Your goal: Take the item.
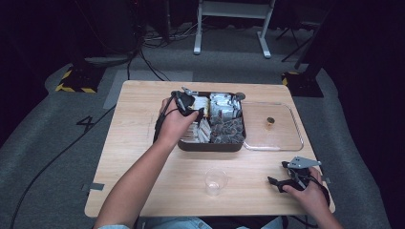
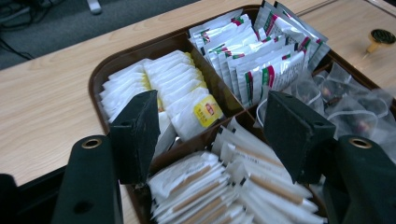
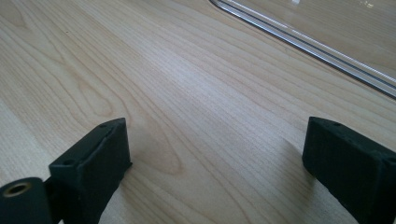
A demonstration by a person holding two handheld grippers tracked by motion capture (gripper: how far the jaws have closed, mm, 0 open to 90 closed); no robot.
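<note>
Hovering left gripper [image 2: 210, 135] jaws apart, empty, over the brown divided tray [image 1: 210, 145] of tea sachets [image 2: 187, 93]. Right gripper [image 3: 217, 158] parked wide open on table [image 3: 187, 70]. Probably a pick step; next I drop onto one sachet [image 2: 198, 116] and pinch.

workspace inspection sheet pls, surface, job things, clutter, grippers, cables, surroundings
Surface: pale wooden table, bare near its front edge.
Job's things: brown divided box of sachets; white tea bags, red-and-green packets, stick packets, clear pouches. Clear lid lies right of the box, with a small brass knob. Clear cup stands near the front.
Clutter: nothing seen.
Grippers: left gripper over the box, jaws open, empty. Right gripper low over bare table, jaws open, empty.
Cables: black cable crosses the floor at left.
Surroundings: grey carpet, white frame legs, yellow-black striped bases.
</note>
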